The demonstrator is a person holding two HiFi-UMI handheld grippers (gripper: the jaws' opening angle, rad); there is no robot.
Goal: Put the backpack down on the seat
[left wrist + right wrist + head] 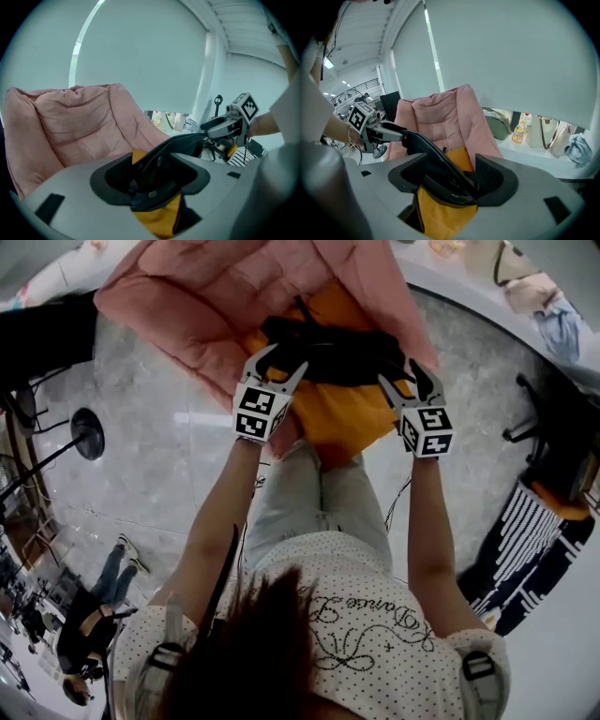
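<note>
Nearest: left gripper (278,362) and right gripper (405,381), side by side, both spread wide. One black strap (328,345) lying loose between each pair of jaws, stretched crosswise from one gripper to the other, not pinched. Just beyond and below: orange backpack (349,416), resting on the pink seat (187,306), equally near either hand. Probably set down already; next, back both grippers straight off the strap.

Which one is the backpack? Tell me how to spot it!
Find the big pink padded chair. On its seat lies the backpack. It is the only bright orange thing on it, with black straps across its top.
</note>
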